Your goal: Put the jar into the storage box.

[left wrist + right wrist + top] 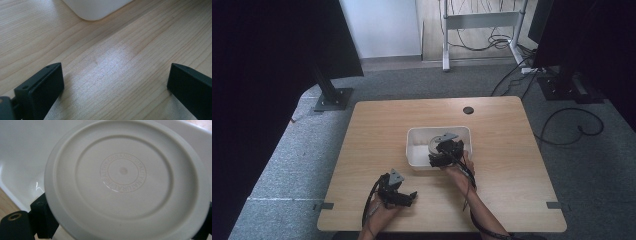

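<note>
A round white plastic dish point(125, 177), with ringed lettering embossed at its middle, faces the right gripper view. My right gripper point(123, 227) is shut on the dish, one black jaw at each side of its rim. In the high view the right gripper point(439, 154) holds the dish point(433, 145) inside a white rectangular tub point(414, 160) at the table's middle. My left gripper point(408, 197) rests low over the wood near the front edge, left of the tub. Its jaws stand wide open point(115, 82) with bare tabletop between them.
A rounded corner of the tub point(97, 10) shows just ahead of the left gripper. The wooden table point(502, 150) has a small black grommet point(468, 110) at the back. Black stands, a desk frame and cables lie on the grey floor beyond.
</note>
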